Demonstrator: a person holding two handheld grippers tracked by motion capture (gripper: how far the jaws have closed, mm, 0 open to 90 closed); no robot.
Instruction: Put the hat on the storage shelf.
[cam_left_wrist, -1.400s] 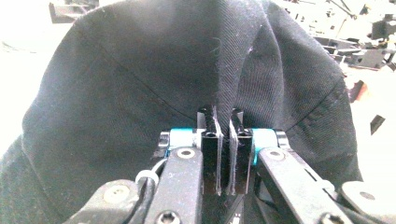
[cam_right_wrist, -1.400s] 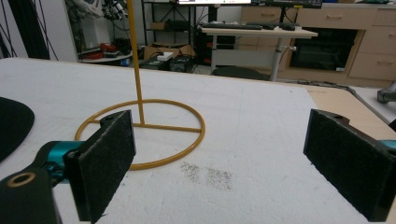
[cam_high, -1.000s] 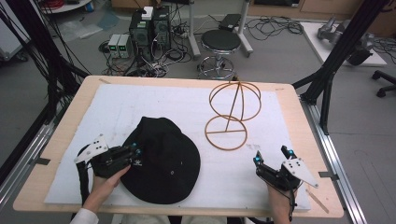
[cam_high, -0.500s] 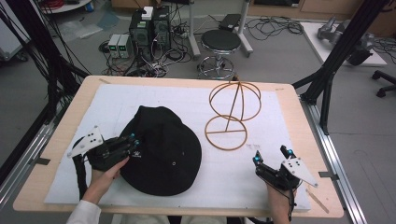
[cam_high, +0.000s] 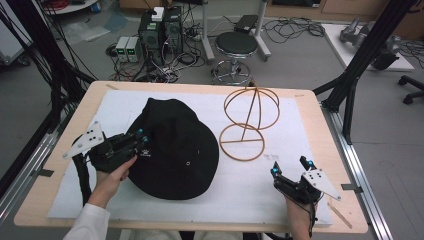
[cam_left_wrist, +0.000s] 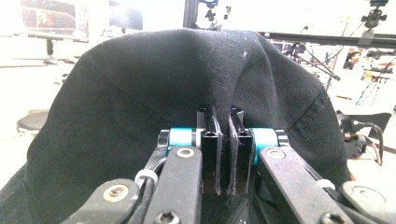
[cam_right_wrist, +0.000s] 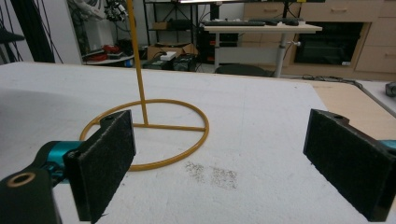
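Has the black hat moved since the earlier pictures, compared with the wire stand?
Yes. The black hat, clamped at its brim by the left hand-held gripper, has been lifted on that side, and its crown has shifted toward the table's far edge. The wire stand kept its place.

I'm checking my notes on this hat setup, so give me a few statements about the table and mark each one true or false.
1. The left gripper is clamped on the black hat's fabric. True.
2. The hat already sits on the wire stand. False: it is beside the stand, to its left in the high view, with the stand bare.
3. The right gripper has its jaws wide open with nothing between them. True.
4. The wire stand lies tipped over. False: it stands upright on its ring base.
5. The table has a white mat on it. True.
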